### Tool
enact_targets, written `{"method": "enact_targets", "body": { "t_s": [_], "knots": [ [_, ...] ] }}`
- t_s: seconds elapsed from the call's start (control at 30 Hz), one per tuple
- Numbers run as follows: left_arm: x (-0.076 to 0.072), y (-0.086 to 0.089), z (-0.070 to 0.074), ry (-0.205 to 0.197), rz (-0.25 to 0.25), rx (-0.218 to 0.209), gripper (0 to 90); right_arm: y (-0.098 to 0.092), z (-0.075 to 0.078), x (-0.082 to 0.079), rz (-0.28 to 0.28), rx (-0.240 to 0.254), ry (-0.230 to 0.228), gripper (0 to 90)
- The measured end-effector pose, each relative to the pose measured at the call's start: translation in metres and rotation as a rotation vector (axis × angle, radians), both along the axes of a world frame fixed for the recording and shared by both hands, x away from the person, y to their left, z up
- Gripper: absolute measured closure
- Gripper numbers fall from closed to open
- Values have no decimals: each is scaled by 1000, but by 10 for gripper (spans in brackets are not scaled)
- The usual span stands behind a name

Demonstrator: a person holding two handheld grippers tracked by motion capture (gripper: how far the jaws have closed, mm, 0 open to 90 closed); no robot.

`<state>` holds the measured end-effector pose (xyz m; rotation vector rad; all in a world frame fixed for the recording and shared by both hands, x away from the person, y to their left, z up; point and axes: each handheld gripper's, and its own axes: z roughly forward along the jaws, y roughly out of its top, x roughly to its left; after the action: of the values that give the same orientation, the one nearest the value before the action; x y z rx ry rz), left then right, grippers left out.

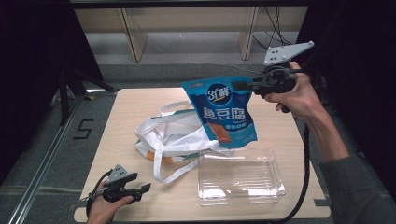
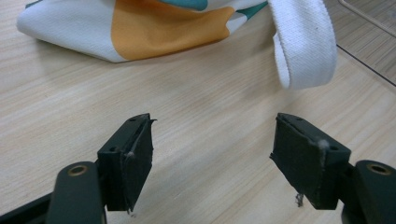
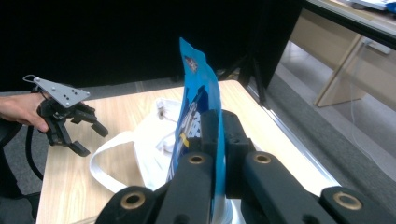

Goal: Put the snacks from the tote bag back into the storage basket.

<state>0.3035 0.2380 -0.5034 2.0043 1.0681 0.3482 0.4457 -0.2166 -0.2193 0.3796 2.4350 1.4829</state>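
The blue glossy plastic-film food pouch (image 1: pixel 223 110) is seen to be smooth and reflective, while the white woven cloth tote bag (image 1: pixel 173 135) with orange and teal patches is matt and soft. A clear, ribbed, shiny plastic tray (image 1: pixel 240 177) is set on the pale matt wood-grain table (image 1: pixel 121 121). Matt black, frayed pads (image 2: pixel 135 158) are fitted to the left gripper (image 2: pixel 219 161).

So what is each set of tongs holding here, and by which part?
Right tongs grip the blue pouch by its upper edge, near a top corner. Left tongs hold nothing.
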Motion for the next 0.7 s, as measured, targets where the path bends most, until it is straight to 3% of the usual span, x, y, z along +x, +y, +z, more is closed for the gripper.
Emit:
{"method": "enact_targets", "body": {
  "t_s": [0.07, 0.1, 0.13, 0.23, 0.27, 0.4, 0.47, 0.5, 0.6, 0.67, 0.7],
  "knots": [
    [1, 0, 0, 6, 3, -2, 280, -7, -2, -3, -3, 5, 0, 900],
    [0, -3, -2, 2, 21, -37, 280, -12, -4, -6, -10, 12, -8, 900],
    [0, -3, -2, 1, 23, -38, 280, -12, -4, -6, -10, 12, -8, 900],
    [0, -2, 0, 11, 25, -33, 280, -20, -7, -12, -13, 21, -11, 900],
    [1, 1, 1, 17, 4, 3, 280, -22, -7, -13, -2, 16, -9, 900],
    [1, 2, 1, 19, -4, 12, 280, -26, -9, -17, 2, 22, -14, 900],
    [1, 1, -1, 14, -1, -4, 277, -28, -10, -20, 2, 38, -20, 900],
    [1, -1, -2, 17, 18, -32, 274, -30, -11, -23, 9, 30, -9, 900],
    [1, -2, -2, 22, 31, -41, 275, -30, -11, -26, 11, 45, -9, 900],
    [1, 0, -1, 21, 24, -21, 275, -31, -11, -30, 24, 51, -6, 900],
    [2, 0, -3, 12, 30, -46, 275, -32, -11, -32, 18, 63, -25, 900]
  ]
}}
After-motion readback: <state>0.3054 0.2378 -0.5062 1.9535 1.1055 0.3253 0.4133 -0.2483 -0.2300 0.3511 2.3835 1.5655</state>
